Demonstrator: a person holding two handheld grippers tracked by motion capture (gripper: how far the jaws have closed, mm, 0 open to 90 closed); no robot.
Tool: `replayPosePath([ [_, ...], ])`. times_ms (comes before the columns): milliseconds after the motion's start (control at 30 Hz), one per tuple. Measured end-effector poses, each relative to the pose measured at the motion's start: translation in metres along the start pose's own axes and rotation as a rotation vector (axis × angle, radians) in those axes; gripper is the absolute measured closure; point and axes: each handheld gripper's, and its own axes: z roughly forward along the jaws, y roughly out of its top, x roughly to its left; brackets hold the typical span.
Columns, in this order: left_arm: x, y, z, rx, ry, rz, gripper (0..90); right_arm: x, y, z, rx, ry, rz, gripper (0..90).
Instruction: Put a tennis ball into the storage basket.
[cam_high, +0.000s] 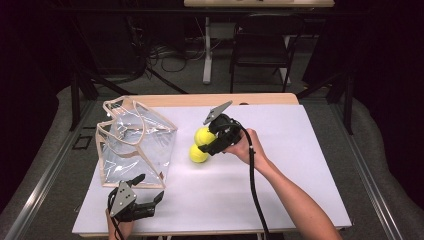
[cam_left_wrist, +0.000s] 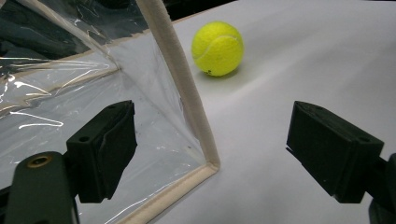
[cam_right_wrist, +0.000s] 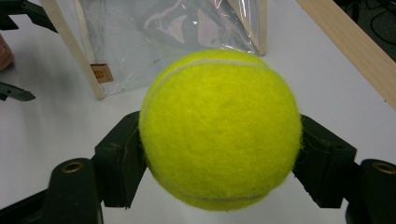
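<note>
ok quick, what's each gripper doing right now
left gripper: open, holding nothing, jaws either side of the clear plastic bag's cream-trimmed corner.
right gripper: shut on a yellow tennis ball.

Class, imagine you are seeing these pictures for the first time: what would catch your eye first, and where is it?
A bright yellow tennis ball clamped in the right gripper at mid-table, with a second tennis ball lying just beside it. Then the clear plastic bag with cream edging at the left, the left gripper open at its near corner.
</note>
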Motion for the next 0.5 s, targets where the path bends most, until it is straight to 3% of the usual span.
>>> replayPosePath([
  [500,0.0,0.0,-0.001,0.0,-0.004,-0.007,16.0,-0.005,0.018,0.003,0.016,0.005,-0.013,25.9],
])
